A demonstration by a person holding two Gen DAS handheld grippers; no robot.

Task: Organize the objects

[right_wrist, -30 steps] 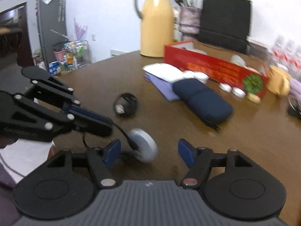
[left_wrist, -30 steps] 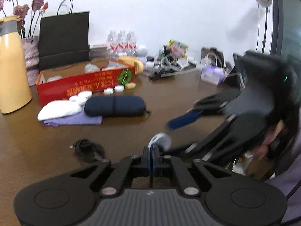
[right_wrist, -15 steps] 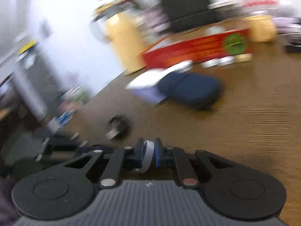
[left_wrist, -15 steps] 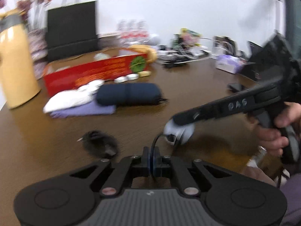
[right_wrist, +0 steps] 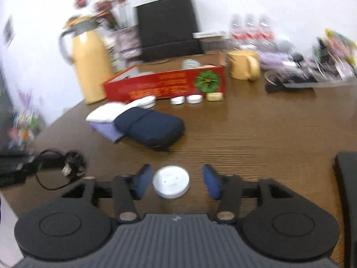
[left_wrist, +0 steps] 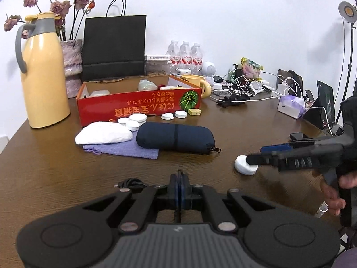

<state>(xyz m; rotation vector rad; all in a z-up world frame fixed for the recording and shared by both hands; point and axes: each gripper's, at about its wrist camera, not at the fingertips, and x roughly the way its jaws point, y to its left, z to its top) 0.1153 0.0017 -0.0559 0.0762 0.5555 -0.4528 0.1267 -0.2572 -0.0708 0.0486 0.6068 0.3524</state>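
Observation:
A white round puck (right_wrist: 171, 184) lies flat on the brown table (right_wrist: 256, 134) between the open blue pads of my right gripper (right_wrist: 176, 182); it also shows in the left wrist view (left_wrist: 245, 167) under that gripper (left_wrist: 263, 156). My left gripper (left_wrist: 179, 187) is shut with nothing visible between its pads, low over the table's near edge. A coiled black cable (right_wrist: 71, 165) lies left of the puck, seen also in the left wrist view (left_wrist: 129, 183).
A navy pouch (left_wrist: 176, 140), purple cloth (left_wrist: 125, 149) and white bag (left_wrist: 103, 135) lie mid-table. Behind stand a red open box (left_wrist: 138, 106), small white discs (left_wrist: 133, 120), yellow jug (left_wrist: 42, 71), black bag (left_wrist: 115, 47), bottles (left_wrist: 185, 55). A black device (right_wrist: 348, 178) sits right.
My right gripper carried the white puck to the right, set it flat on the table and opened around it. The cable stayed at the left. My left gripper stays shut.

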